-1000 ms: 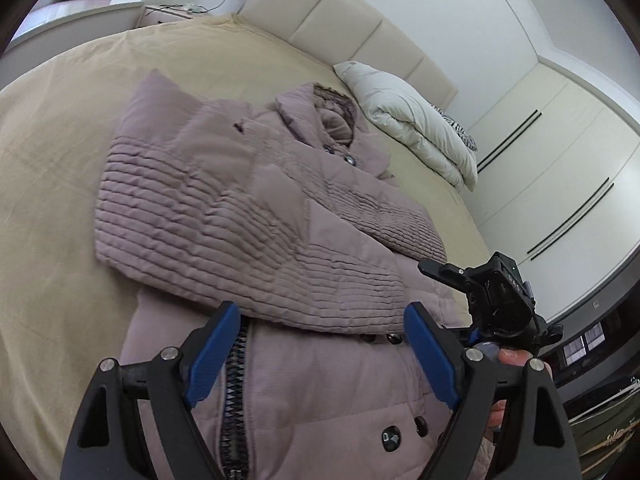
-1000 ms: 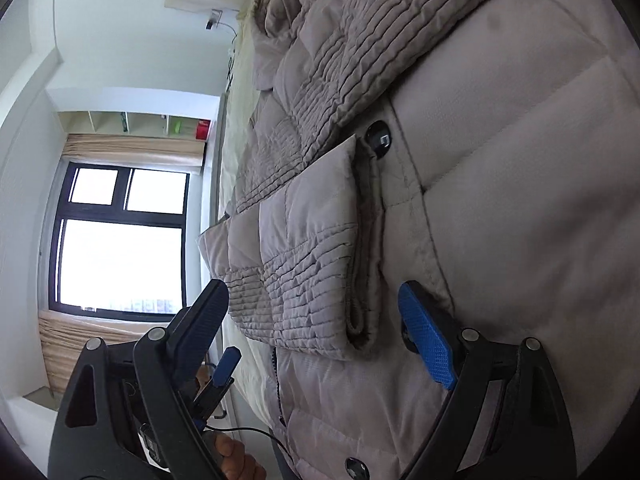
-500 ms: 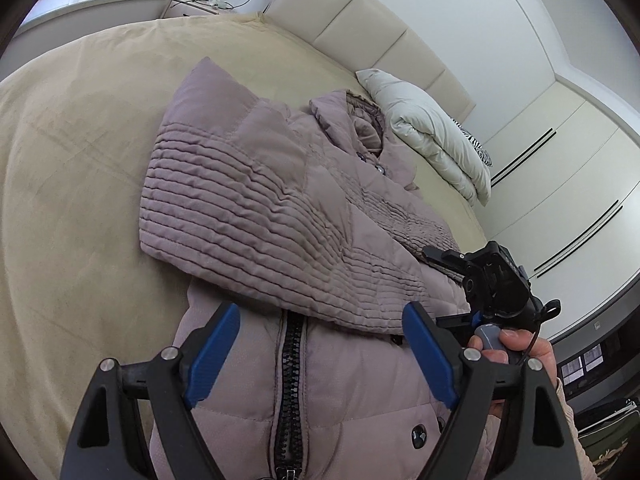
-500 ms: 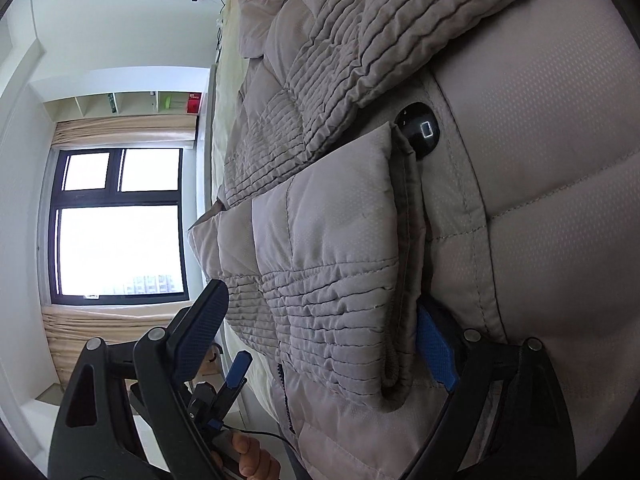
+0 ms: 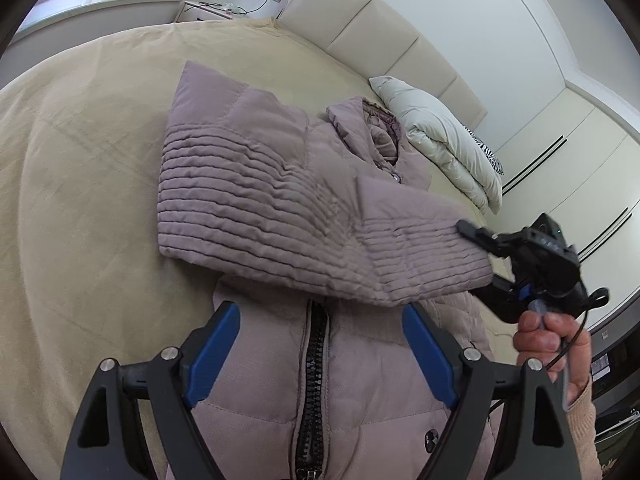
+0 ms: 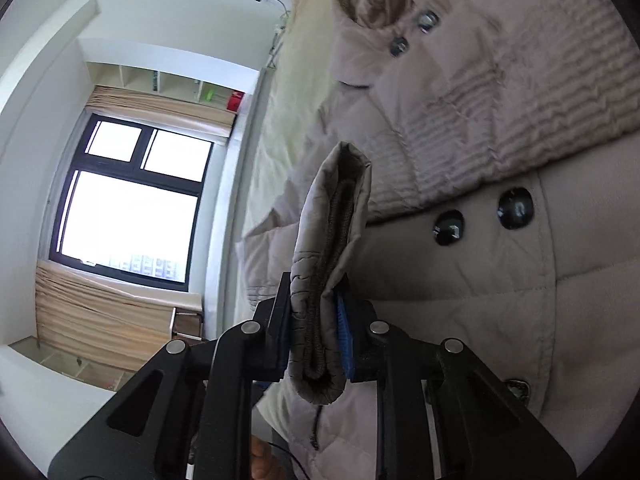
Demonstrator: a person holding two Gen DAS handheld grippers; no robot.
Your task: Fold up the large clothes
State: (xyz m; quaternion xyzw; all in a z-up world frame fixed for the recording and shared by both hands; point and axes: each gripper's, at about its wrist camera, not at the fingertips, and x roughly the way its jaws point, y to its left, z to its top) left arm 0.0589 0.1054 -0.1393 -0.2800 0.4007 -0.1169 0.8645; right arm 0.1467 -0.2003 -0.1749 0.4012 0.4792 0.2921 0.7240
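Observation:
A mauve quilted down coat (image 5: pixel 280 184) lies front up on the beige bed (image 5: pixel 80 128), zip (image 5: pixel 312 364) toward me. One sleeve lies folded across its chest. My left gripper (image 5: pixel 320 356) is open and empty, hovering over the coat's lower front. My right gripper (image 6: pixel 316 340) is shut on the cuff of the other sleeve (image 6: pixel 332 264) and holds it lifted off the coat; in the left wrist view this gripper (image 5: pixel 488 256) grips the sleeve (image 5: pixel 420 248) at the coat's right side.
A white pillow (image 5: pixel 440 140) lies beyond the coat's hood by the padded headboard (image 5: pixel 380 32). White wardrobe doors (image 5: pixel 568 168) stand at the right. A window (image 6: pixel 132 200) with curtains and a bedside table (image 5: pixel 212 10) are on the far side.
My right gripper closed on the sleeve cuff and lifted it up off the coat. My left gripper drew back toward the hem and stayed open.

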